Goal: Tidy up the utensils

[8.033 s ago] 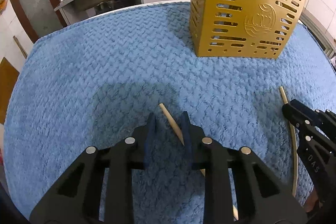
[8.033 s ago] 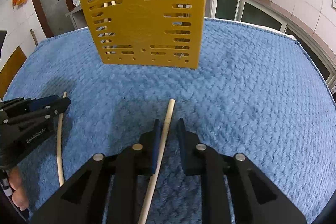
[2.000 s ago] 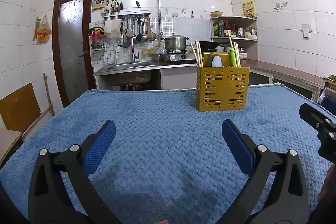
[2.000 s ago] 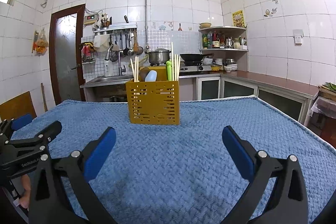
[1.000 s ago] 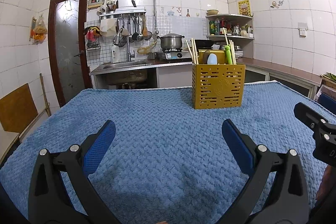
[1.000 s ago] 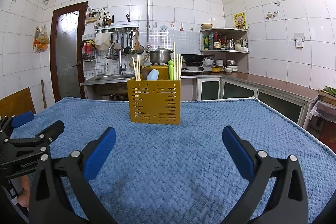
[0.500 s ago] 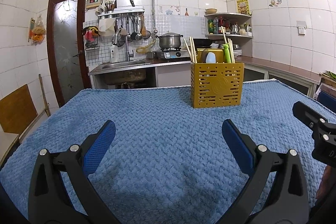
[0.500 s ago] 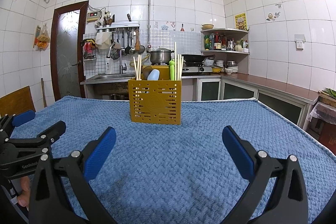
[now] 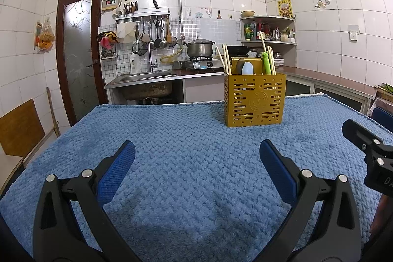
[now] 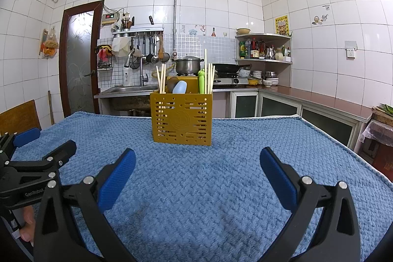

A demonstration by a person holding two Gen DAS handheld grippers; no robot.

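Both your left tongs [image 9: 196, 168] and right tongs [image 10: 197, 170] gape empty; reaching far could topple the caddy [image 10: 181, 118].

I see a mustard-yellow slotted utensil holder [image 10: 181, 119] standing upright on the blue towel, centre frame in the right wrist view and upper right of centre in the left wrist view [image 9: 255, 100]. Its front wall has rows of slots and an embossed round emblem. Standing in it: wooden chopsticks [image 10: 161, 78] leaning at its left end, more chopsticks [image 10: 209, 78] at its right end, a green utensil [image 10: 201, 81] beside those, and a pale blue rounded utensil [image 10: 179, 87] near the middle. A brown utensil [image 10: 171, 84] stands just left of the blue one.
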